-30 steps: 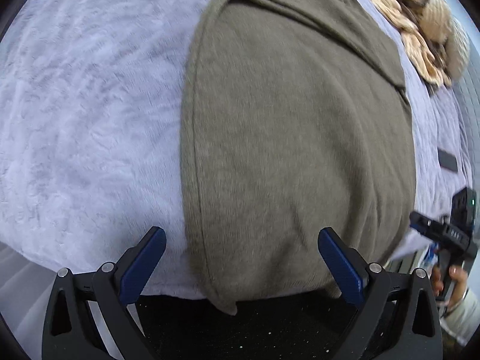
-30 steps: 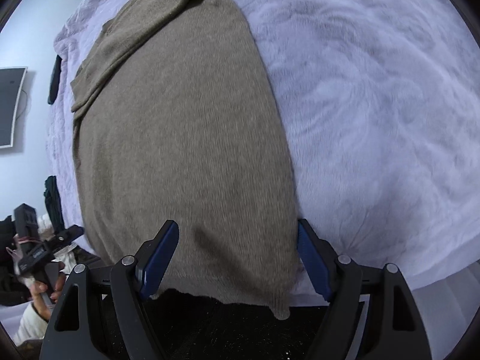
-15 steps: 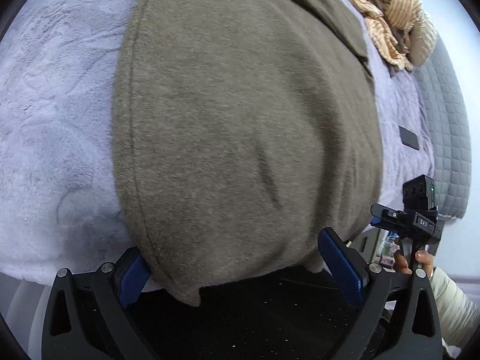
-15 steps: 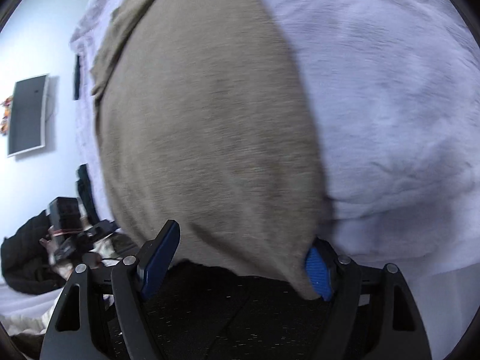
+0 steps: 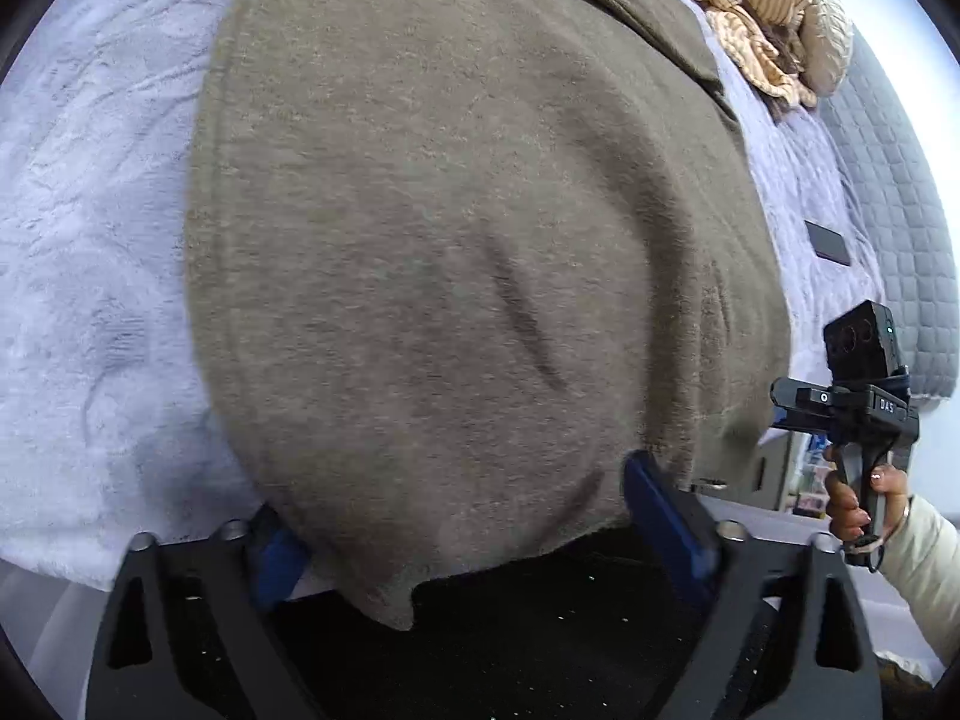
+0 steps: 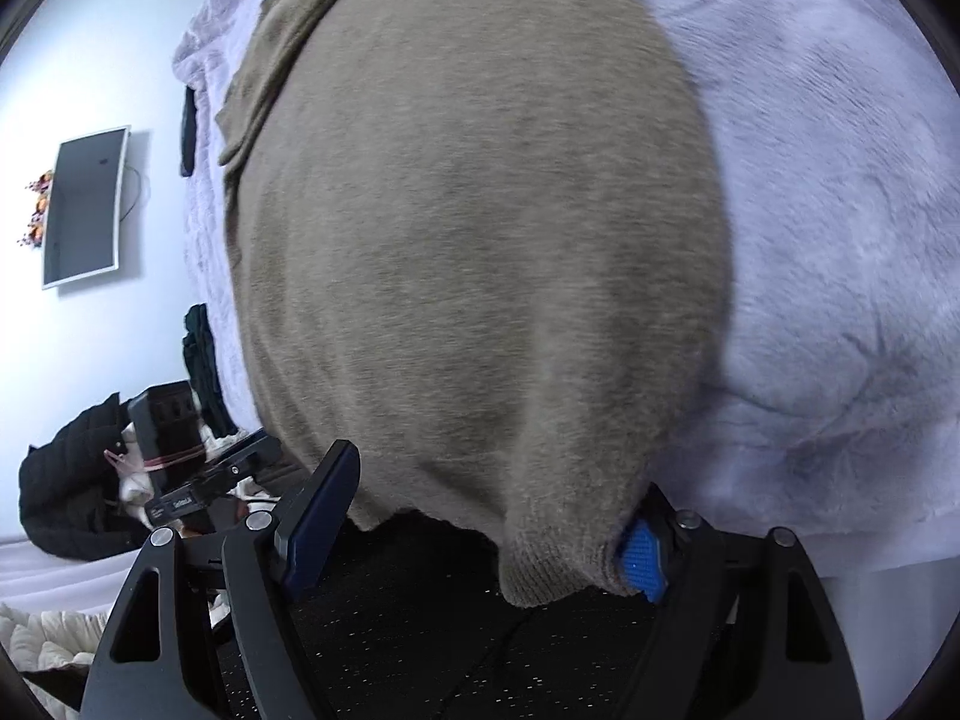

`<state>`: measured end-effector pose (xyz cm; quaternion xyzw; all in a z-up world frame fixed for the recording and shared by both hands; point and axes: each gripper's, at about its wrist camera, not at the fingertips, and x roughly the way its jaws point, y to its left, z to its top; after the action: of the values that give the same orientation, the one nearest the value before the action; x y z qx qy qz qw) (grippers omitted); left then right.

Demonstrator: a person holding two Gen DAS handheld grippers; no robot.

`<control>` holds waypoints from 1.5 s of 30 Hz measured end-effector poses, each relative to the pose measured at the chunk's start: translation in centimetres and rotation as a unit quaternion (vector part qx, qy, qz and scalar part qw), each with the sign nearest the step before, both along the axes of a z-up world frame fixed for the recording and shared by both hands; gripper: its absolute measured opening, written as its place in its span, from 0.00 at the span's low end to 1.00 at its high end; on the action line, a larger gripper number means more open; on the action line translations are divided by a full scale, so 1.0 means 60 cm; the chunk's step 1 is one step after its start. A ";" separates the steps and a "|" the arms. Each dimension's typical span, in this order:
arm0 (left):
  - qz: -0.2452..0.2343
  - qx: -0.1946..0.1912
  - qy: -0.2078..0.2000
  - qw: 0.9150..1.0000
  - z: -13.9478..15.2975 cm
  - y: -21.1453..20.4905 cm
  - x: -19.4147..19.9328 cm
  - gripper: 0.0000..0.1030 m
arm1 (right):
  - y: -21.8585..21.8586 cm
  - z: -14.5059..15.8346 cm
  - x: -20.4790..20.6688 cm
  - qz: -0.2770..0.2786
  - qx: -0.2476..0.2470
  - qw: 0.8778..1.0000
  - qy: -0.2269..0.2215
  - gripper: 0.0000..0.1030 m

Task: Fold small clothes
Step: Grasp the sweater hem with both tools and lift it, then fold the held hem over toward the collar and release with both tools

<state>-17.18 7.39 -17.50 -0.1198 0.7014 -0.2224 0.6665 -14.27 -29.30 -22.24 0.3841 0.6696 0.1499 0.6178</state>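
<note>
Home bedroom, blanketed bed (image 5: 90, 192), wall-mounted TV (image 6: 84, 204)

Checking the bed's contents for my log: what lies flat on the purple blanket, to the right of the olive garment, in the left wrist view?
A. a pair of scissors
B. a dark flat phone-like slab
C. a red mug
B: a dark slab lies on the blanket, right of the garment.

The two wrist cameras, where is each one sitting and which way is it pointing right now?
Left wrist: on the left gripper, facing along its blue fingers across the olive-brown sweater on the lavender blanket; the right gripper and the holding hand show at right.
Right wrist: on the right gripper, facing the same sweater's hem; the left gripper shows at left.
Shared: sweater, blanket, each other's gripper.
</note>
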 end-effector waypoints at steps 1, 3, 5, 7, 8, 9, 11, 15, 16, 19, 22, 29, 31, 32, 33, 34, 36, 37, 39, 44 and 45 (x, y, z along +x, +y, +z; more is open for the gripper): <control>0.006 0.005 -0.003 1.000 0.000 -0.001 0.000 0.74 | -0.003 -0.004 -0.002 -0.007 0.000 1.000 0.004 0.66; 0.016 0.015 -0.005 1.000 0.000 0.009 -0.002 0.56 | -0.011 -0.014 -0.006 -0.021 -0.006 1.000 0.015 0.37; 0.015 0.016 -0.005 1.000 0.002 0.023 -0.002 0.31 | -0.017 -0.015 -0.011 -0.034 0.006 0.999 0.016 0.14; 0.011 0.001 -0.003 1.000 0.006 0.025 -0.001 0.21 | -0.015 -0.004 -0.012 -0.036 0.009 0.999 0.004 0.12; 0.009 -0.007 -0.004 1.000 0.010 0.025 0.001 0.21 | -0.015 0.002 -0.012 -0.033 0.011 0.999 -0.003 0.11; 0.008 -0.013 -0.005 1.000 0.012 0.026 0.002 0.21 | -0.014 0.008 -0.013 -0.034 0.018 0.999 -0.009 0.11; 0.006 -0.033 -0.007 0.999 0.021 0.024 0.005 0.20 | -0.014 0.018 -0.012 -0.040 0.030 0.999 -0.014 0.11; 0.009 -0.056 -0.019 0.998 0.045 0.016 0.013 0.20 | -0.017 0.038 -0.005 -0.055 0.053 0.997 -0.028 0.11; 0.009 -0.062 -0.022 0.998 0.052 0.017 0.016 0.20 | -0.017 0.043 -0.002 -0.059 0.060 0.996 -0.033 0.11; 0.007 -0.059 -0.025 0.998 0.057 0.014 0.020 0.20 | -0.013 0.056 0.010 -0.055 0.067 0.995 -0.042 0.11; -0.005 -0.023 -0.004 1.000 0.028 0.012 0.017 0.20 | -0.006 0.050 0.018 -0.029 0.058 0.997 -0.030 0.11; -0.017 0.001 0.014 1.000 -0.010 0.015 0.009 0.23 | -0.008 0.004 0.014 -0.013 0.031 0.999 0.036 0.40; -0.022 0.002 0.011 1.000 -0.011 0.009 0.009 0.23 | -0.011 -0.010 0.010 -0.009 0.023 0.999 0.041 0.42; -0.027 0.002 0.007 1.000 -0.010 0.004 0.008 0.23 | -0.008 -0.012 0.009 -0.006 0.022 0.999 0.040 0.41; -0.030 -0.004 0.004 1.000 -0.007 0.004 0.007 0.23 | -0.007 -0.011 0.009 -0.003 0.020 0.999 0.037 0.30; -0.026 -0.018 0.003 0.999 -0.004 0.005 0.006 0.22 | -0.009 -0.008 0.010 -0.005 0.020 0.999 0.033 0.12; -0.003 -0.057 0.010 0.998 0.002 0.014 0.010 0.20 | -0.012 0.005 0.008 -0.013 0.034 0.999 0.017 0.11; 0.011 -0.077 0.011 0.997 0.010 0.018 0.015 0.20 | -0.014 0.015 0.008 -0.019 0.045 0.999 0.007 0.11; 0.031 -0.100 0.004 0.994 0.028 0.025 0.023 0.20 | -0.015 0.037 0.010 -0.030 0.065 0.997 -0.012 0.11; 0.073 -0.139 -0.014 0.987 0.069 0.040 0.058 0.16 | -0.022 0.098 0.044 -0.055 0.104 0.991 -0.066 0.11; 0.081 -0.145 -0.021 0.986 0.078 0.041 0.068 0.16 | -0.022 0.110 0.056 -0.060 0.112 0.989 -0.078 0.11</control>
<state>-13.10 9.82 -12.80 -0.2665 0.6361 -0.2694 0.6722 -10.93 -30.62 -15.66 0.4775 0.5743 0.2156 0.6290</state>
